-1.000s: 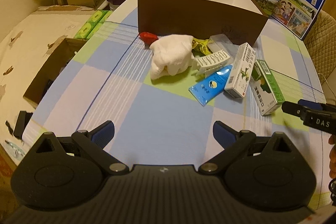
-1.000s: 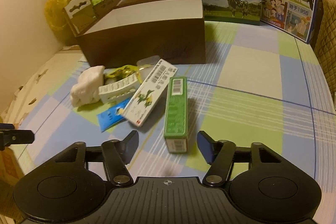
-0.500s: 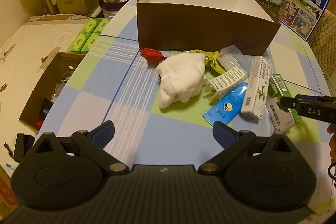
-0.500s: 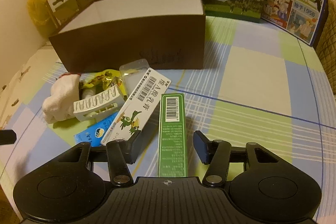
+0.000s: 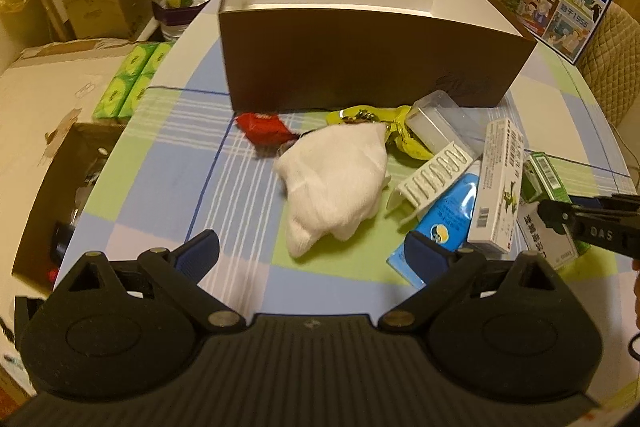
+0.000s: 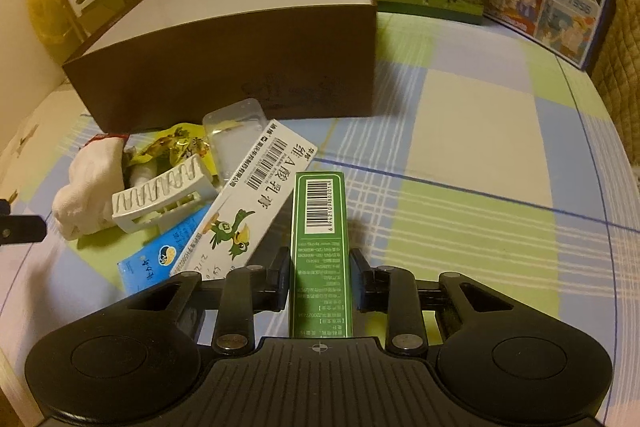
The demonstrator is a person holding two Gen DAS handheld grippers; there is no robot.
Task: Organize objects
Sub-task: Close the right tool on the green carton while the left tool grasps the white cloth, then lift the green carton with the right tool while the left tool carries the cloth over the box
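My right hand-held gripper (image 6: pixel 319 281) just moved fwd over the green box (image 6: pixel 321 251), jaws closing on it (pads abt touching). Left hand-held gripper (image 5: pixel 310 247) wide open, empty; brown box (image 6: pixel 240 67) ahead next, I reckon.

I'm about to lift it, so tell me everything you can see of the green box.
The green box is a long, slim carton, cardboard by the look, with a white barcode panel at its far end and small print along its top. It lies flat on the checked tablecloth, pointing toward the brown box. The right hand-held gripper is closing on its near end, pads at both long sides. The white carton lies close at its left; contact is unclear.
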